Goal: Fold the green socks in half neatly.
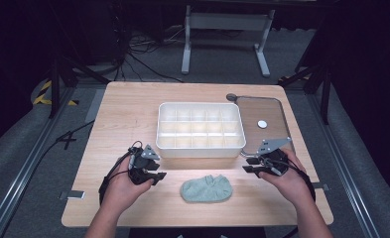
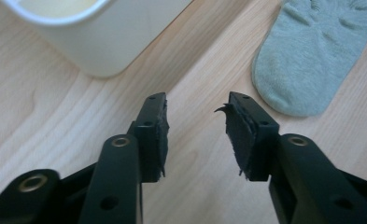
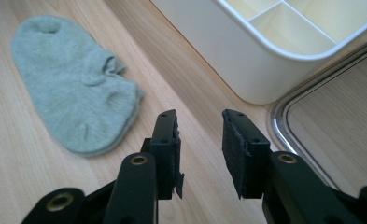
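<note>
Pale green ankle sock (image 1: 206, 189) lies flat, slightly crumpled, lower centre of the high view, on the wooden tabletop.

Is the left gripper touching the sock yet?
Apart. The left gripper view shows the open gripper with bare wood between it and the sock.
</note>
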The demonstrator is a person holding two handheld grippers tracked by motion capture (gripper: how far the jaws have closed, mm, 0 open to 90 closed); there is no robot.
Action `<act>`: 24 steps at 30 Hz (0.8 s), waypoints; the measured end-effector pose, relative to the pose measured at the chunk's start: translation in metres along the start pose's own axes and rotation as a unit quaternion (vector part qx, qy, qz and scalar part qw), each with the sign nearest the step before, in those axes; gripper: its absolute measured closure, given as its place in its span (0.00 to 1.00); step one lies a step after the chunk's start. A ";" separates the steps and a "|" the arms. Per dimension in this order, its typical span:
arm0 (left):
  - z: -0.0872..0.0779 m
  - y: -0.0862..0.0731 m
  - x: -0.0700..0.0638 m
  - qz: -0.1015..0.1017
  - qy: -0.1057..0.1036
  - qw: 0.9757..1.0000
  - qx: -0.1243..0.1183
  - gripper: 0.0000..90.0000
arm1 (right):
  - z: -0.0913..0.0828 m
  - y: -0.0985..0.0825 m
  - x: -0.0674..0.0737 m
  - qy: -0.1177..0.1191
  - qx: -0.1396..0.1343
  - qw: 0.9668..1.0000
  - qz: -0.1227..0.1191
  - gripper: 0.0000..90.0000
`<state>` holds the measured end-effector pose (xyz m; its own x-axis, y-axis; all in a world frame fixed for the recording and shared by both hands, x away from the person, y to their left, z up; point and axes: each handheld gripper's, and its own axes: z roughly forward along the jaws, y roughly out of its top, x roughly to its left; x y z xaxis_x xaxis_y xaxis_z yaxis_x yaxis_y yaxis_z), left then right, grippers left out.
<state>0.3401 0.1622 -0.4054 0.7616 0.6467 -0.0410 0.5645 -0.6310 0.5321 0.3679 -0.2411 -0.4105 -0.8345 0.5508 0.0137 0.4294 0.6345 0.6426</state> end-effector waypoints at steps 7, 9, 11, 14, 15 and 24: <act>-0.003 0.003 -0.006 -0.007 -0.011 1.000 0.018 0.60 | 0.001 0.006 0.017 -0.004 -0.013 1.000 -0.009 0.69; -0.004 0.004 -0.007 -0.003 -0.020 1.000 0.014 0.58 | 0.004 0.007 0.022 -0.001 -0.003 1.000 -0.015 0.71; -0.005 0.006 -0.010 -0.001 -0.020 1.000 0.015 0.57 | 0.003 0.008 0.024 0.006 -0.021 1.000 -0.017 0.75; -0.004 0.007 -0.015 0.012 -0.022 1.000 -0.002 0.52 | 0.003 0.012 0.028 0.028 -0.013 0.999 -0.015 0.78; -0.004 0.008 -0.016 0.026 -0.025 0.999 -0.005 0.49 | 0.005 0.012 0.030 0.034 -0.006 0.999 -0.002 0.78; -0.004 0.009 -0.023 0.025 -0.035 0.999 -0.003 0.49 | 0.011 0.018 0.043 0.053 -0.008 0.998 0.017 0.99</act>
<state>0.3263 0.1435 -0.3960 0.8095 0.5826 -0.0726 0.5228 -0.6590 0.5407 0.3439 -0.2001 -0.4068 -0.8520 0.5106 0.1154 0.4526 0.6077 0.6526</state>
